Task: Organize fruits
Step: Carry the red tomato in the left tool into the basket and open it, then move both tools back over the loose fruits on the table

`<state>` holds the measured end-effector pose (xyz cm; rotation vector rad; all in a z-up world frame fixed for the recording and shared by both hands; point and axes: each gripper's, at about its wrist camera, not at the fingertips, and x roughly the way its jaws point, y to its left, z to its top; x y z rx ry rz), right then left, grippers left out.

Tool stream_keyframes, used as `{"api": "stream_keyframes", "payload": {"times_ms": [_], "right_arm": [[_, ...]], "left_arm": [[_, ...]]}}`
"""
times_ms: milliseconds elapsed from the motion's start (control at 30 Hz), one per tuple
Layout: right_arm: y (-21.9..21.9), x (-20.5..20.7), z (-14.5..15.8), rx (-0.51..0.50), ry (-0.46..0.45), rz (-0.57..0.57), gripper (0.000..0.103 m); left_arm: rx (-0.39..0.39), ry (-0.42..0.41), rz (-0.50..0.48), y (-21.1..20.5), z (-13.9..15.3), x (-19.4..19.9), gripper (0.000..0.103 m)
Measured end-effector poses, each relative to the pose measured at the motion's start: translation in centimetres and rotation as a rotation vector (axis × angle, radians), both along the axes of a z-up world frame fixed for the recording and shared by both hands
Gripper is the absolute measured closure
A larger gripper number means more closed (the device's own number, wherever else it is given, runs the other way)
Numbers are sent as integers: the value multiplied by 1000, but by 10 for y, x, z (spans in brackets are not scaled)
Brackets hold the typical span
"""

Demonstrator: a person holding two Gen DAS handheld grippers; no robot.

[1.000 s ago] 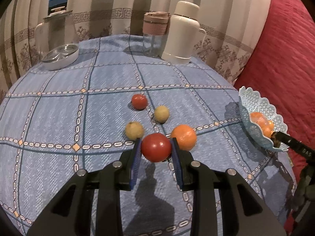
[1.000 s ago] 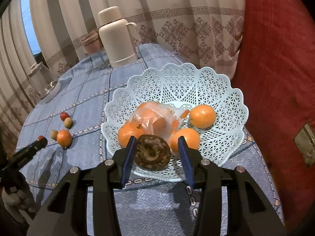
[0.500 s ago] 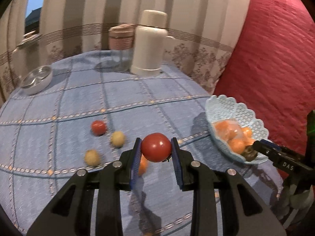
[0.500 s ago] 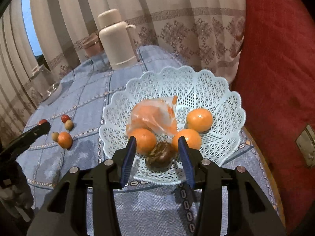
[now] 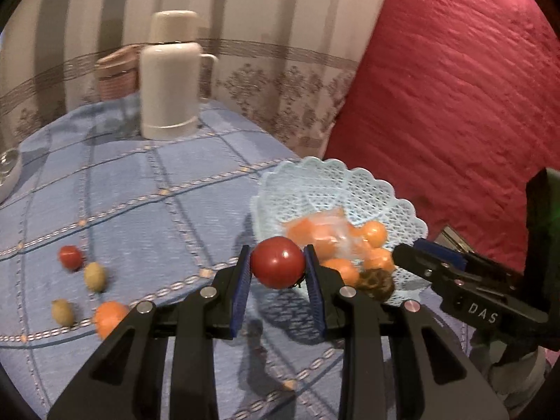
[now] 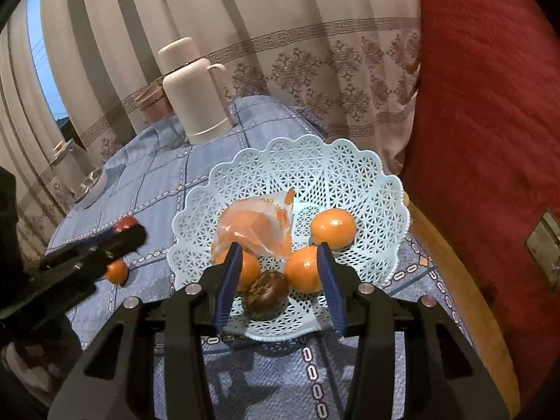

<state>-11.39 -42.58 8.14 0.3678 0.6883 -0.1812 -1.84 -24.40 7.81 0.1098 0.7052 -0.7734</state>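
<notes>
While my left gripper holds the red tomato pinched between its blue pads, I see it raised over the blue checked tablecloth, just beside the near rim of the light blue lattice basket. My right gripper hangs over the basket's near edge with its jaws spread wide and nothing between them; the dark brown fruit lies below them on the basket floor, touching two oranges.

Inside the basket I count three bare oranges: one at the left, one in the middle and one toward the right rim. A clear plastic bag with orange fruit inside lies behind the left one.

Out on the cloth, toward its left edge, four fruits lie loose: a small red tomato, two yellowish-green fruits and an orange. They sit near each other but mostly apart; this part of the left view is blurred.

At the far edge of the table stands a cream thermos, with a pink-lidded jar just behind it. A glass dish sits toward the far left corner. Striped curtains hang behind the table, and a red quilted cover fills the right side.
</notes>
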Motion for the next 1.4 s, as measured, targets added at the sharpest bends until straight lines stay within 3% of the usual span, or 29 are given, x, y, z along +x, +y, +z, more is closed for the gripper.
{"api": "stream_keyframes", "payload": {"times_ms": [433,567,900,1100,1167,1300,1400], "right_arm": [[-10,-2,-2,17,-1,-26,57],[-10,-3,-2,19,-4,-33,57],[-6,-3,-1,17,-5,-20,57],[0,-2,2,19,-16,-2,57],[3,-3,3,19,-22,-1,50],[10,-2,5,15,-31,17,49],[18,-3,7,13,-50,39,49]], "left_arm": [[13,29,-52,-30,-19,4,72],[2,39,-26,-22,-22,8,56],[-15,58,37,1,-23,20,53],[-25,56,71,13,-19,25,40],[-25,52,86,18,-18,25,35],[-34,60,115,27,-16,28,27],[-38,57,144,36,-14,32,26]]}}
